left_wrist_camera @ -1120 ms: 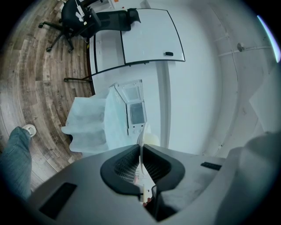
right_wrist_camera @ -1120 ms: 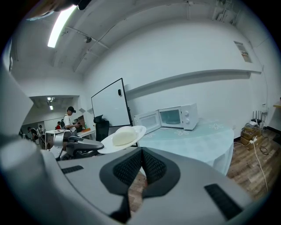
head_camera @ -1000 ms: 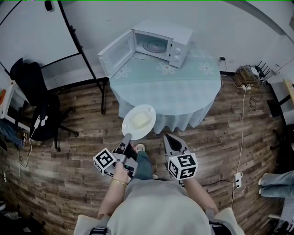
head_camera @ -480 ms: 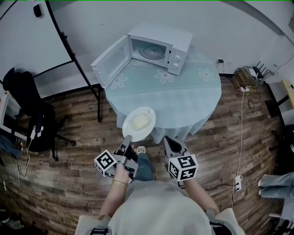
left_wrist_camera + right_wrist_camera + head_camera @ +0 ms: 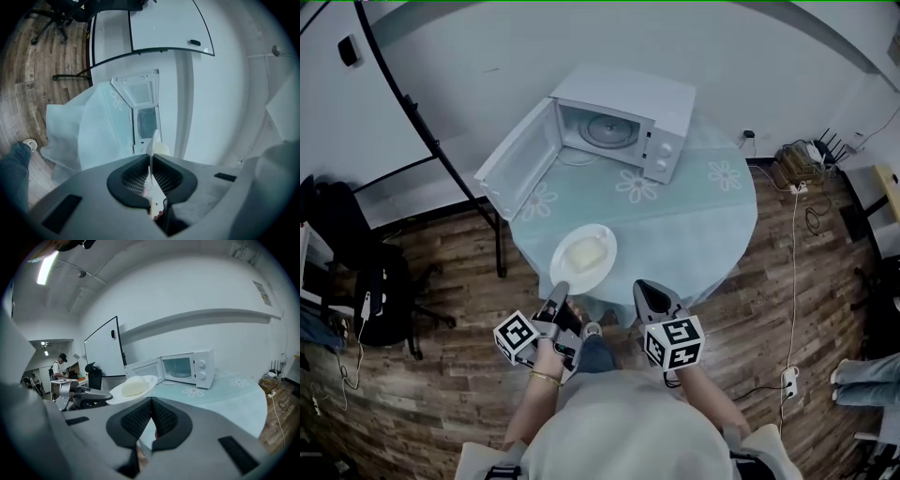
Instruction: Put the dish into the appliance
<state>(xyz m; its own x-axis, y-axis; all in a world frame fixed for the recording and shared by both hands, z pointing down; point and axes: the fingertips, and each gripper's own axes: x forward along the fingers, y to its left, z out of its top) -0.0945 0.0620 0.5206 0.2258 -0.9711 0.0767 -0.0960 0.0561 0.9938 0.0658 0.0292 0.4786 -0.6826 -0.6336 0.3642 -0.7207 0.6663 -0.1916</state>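
Observation:
A white dish (image 5: 583,255) with a pale lump of food on it hangs over the near edge of the round table (image 5: 703,202). My left gripper (image 5: 562,287) is shut on the dish's near rim. In the left gripper view the dish (image 5: 153,146) stands edge-on, clamped between the jaws (image 5: 150,159). The white microwave (image 5: 623,108) stands at the table's far side, with its door (image 5: 516,161) swung open to the left and its glass turntable showing. My right gripper (image 5: 645,287) is beside the left one, shut and holding nothing (image 5: 151,401). The right gripper view also shows the dish (image 5: 136,386) and microwave (image 5: 187,366).
A whiteboard on a black stand (image 5: 412,112) is left of the table, with a black office chair (image 5: 380,281) nearer on the left. Cables and a power strip (image 5: 802,155) lie on the wooden floor at the right. A person (image 5: 60,365) stands far off by a desk.
Both grippers and the dish have moved forward to the table. The dish now hangs over the tablecloth's near edge, and the microwave looks closer.

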